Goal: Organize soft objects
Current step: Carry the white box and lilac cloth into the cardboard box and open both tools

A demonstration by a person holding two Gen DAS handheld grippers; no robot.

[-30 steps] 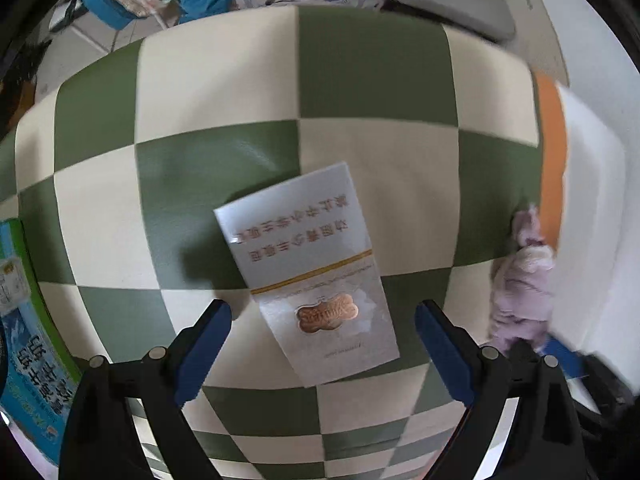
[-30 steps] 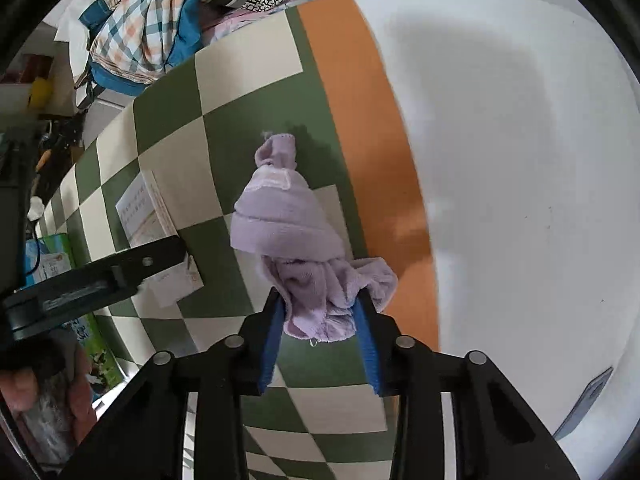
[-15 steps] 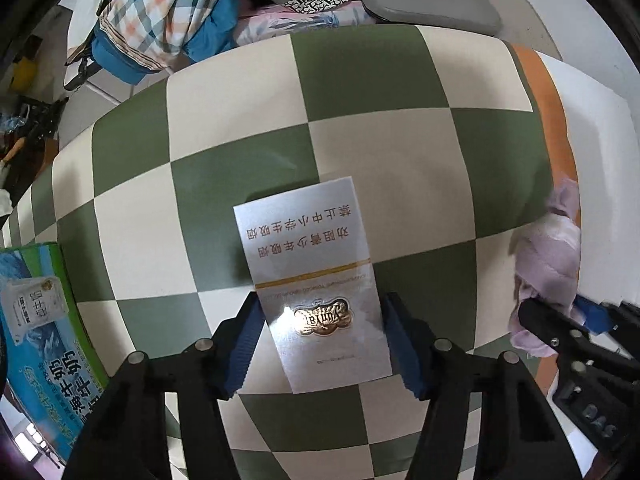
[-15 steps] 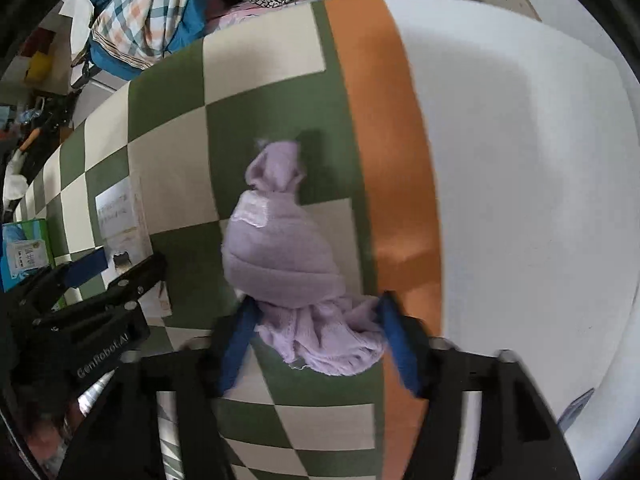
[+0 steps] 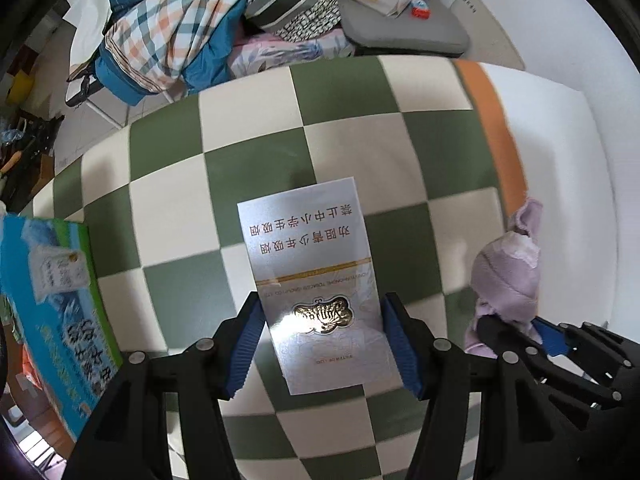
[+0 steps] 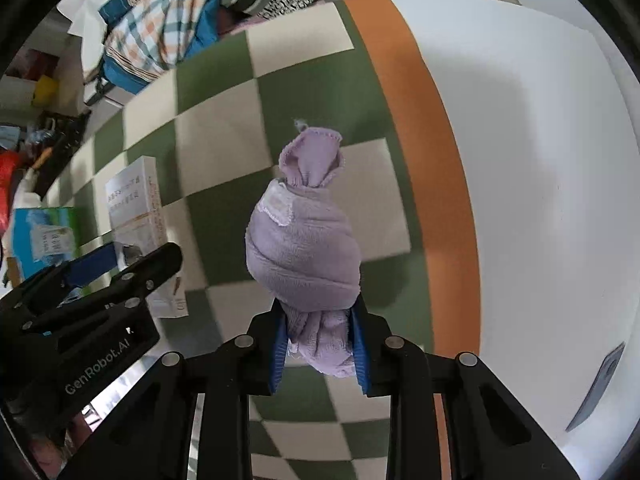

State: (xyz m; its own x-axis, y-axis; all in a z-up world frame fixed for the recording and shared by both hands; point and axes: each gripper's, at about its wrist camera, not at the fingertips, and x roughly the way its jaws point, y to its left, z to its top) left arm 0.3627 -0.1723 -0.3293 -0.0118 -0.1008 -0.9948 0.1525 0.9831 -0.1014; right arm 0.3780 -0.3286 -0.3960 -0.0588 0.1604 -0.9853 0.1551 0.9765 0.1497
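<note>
I've got the right hand-held gripper (image 6: 320, 344) clamped on the purple cloth bundle's (image 6: 304, 248) tail and the left hand-held gripper (image 5: 322, 344) pinching the silver box (image 5: 316, 276) above the checkered mat (image 5: 256, 128), so lift w/ both held vertical, no jerks.

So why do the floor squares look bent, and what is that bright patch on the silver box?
Left wrist view: the fisheye lens bulges the checkered mat, and glare hits the silver box near its gold emblem. Right wrist view: the same bulge, motion blur at the left, and the purple cloth stays sharp.
</note>
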